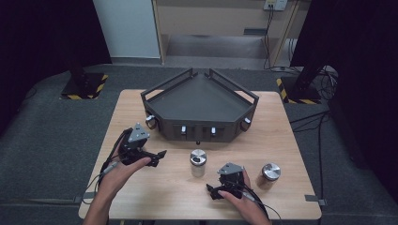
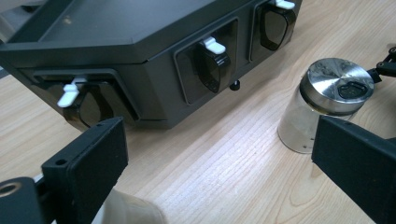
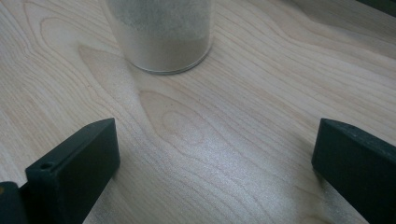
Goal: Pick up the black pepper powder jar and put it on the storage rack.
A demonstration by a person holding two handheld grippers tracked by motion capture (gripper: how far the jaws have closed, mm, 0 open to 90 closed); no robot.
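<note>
- High view: light wooden table point(image 1: 155, 187) on grey carpet, dark surroundings. Left gripper point(image 1: 157, 157) and right gripper point(image 1: 212, 191) flank the glass jar with steel lid point(image 1: 198, 162), below the black angular tray point(image 1: 199, 99).
- Left gripper view: jaws spread, empty; jar ahead, right.
- Right gripper view: jaws spread, empty; a jar base ahead, probably the same one.

Both forearms are entering from the near edge of the high view, 1 hand gripping each tool. The left hand point(image 1: 123, 169) is holding the left gripper point(image 1: 159, 157) out ahead of it, jaws pointing to its right and standing wide apart with nothing between them. The right hand point(image 1: 240, 200) is holding the right gripper point(image 1: 210, 191) close in front of the wrist, jaws aiming leftward, likewise spread wide and gripping nothing. Cables are trailing back along both wrists.
</note>
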